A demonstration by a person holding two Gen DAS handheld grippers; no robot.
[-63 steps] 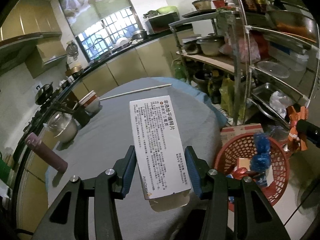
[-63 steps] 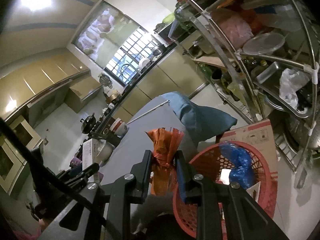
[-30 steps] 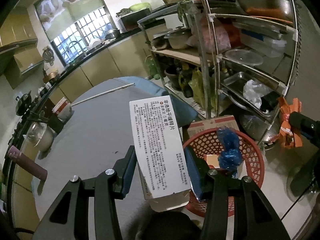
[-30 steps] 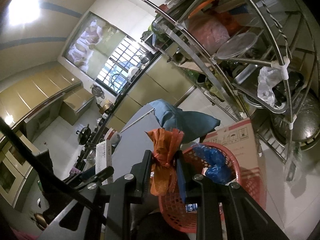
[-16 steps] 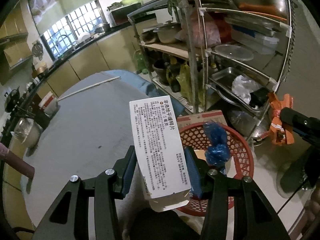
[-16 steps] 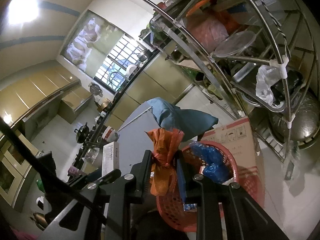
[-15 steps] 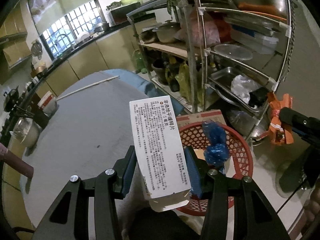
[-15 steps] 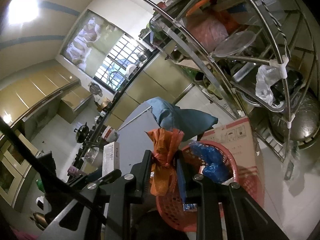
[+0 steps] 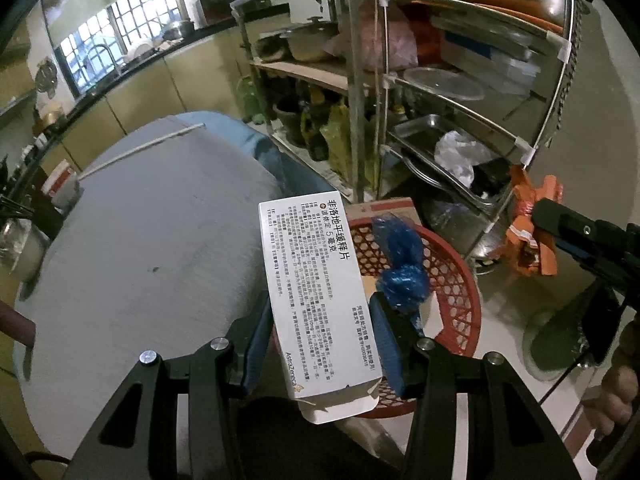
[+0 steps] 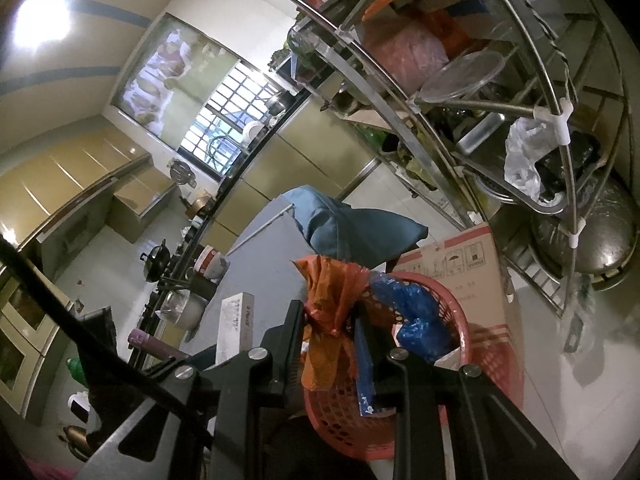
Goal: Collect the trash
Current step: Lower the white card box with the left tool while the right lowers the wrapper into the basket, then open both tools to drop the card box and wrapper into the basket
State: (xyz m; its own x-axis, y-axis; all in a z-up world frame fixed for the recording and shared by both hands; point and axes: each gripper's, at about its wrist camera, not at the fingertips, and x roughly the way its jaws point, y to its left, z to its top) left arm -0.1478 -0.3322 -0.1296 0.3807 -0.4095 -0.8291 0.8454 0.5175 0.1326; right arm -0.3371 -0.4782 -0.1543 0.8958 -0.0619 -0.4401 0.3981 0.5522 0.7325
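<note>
Two grippers holding trash at the red basket

The left gripper (image 9: 320, 332) is pointing steeply downward at lower centre of its frame, jaws partly apart and clamping a white medicine box (image 9: 316, 300) printed with Chinese text and "AstraZeneca", its far end overlapping the rim of the red basket (image 9: 452, 276) at centre right. The right gripper (image 10: 332, 340), pointing gently downward, is pinching an orange wrapper (image 10: 328, 320) between nearly closed jaws, in front of the basket's near rim at lower centre. A blue bag (image 10: 416, 316) is lying inside the basket, and a cardboard box (image 10: 468, 264) is standing just behind it.
</note>
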